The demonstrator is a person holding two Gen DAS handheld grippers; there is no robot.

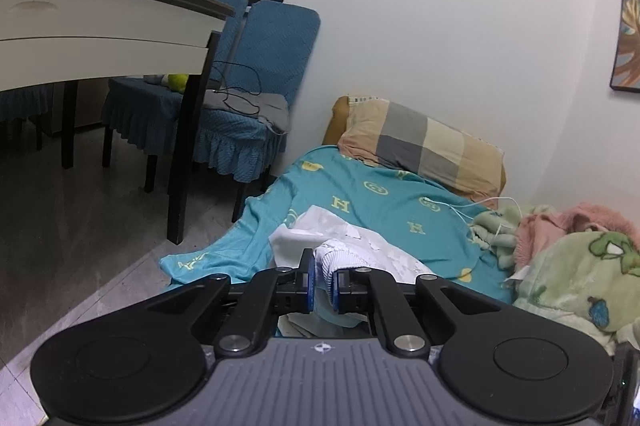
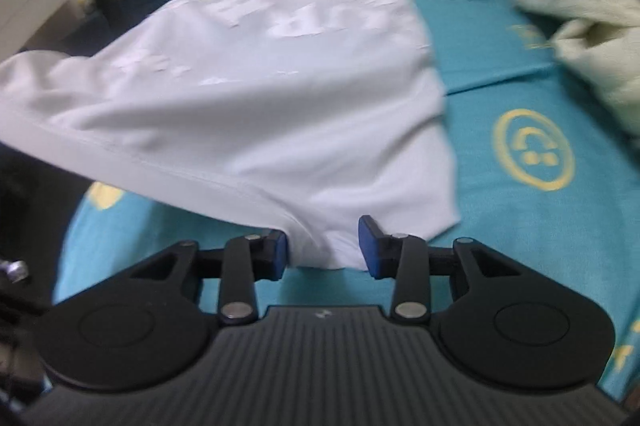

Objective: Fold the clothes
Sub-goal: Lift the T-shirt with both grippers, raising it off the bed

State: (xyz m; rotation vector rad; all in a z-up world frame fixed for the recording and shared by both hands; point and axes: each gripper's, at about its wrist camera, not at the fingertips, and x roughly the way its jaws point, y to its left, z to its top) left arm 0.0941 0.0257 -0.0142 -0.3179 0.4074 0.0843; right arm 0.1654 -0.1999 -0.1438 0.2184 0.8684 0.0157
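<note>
White garment (image 2: 256, 98), partly folded with faint print uppermost, lies on teal bed sheet (image 2: 520, 106), one ribbed edge lifted.

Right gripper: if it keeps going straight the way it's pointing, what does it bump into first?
Probably the white garment. Its corner already lies between the open right gripper fingers, with the teal sheet just beneath, though blur makes depth hard to judge.

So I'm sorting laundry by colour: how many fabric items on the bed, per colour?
White: 1, the garment pinched by the left gripper
Teal: 1, the sheet
Checked beige-grey: 1, the pillow
Green: 1, the blanket
Pink: 1, the fleece
Total: 5
</note>
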